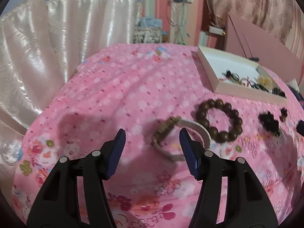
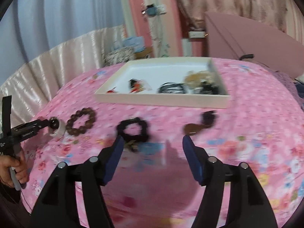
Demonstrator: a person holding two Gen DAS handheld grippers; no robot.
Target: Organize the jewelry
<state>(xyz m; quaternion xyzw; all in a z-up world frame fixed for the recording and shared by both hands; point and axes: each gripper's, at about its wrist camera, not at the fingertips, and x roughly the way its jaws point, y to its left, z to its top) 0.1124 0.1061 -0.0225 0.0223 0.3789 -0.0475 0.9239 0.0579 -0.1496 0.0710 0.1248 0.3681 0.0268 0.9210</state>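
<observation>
On pink floral cloth (image 1: 117, 87), loose jewelry lies before a shallow white tray (image 1: 247, 92).
Left view: left gripper (image 1: 152, 138) open and empty over a pale-strapped watch (image 1: 171, 133) touching a round wooden bead bracelet (image 1: 218, 121). Right view: right gripper (image 2: 153, 144) open and empty near a knobbly black bracelet (image 2: 133, 131).

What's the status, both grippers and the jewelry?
Left gripper, right gripper: open, empty. Brown wooden bead bracelet, white-strap watch loose on pink floral cloth. Nothing blocking.
</observation>
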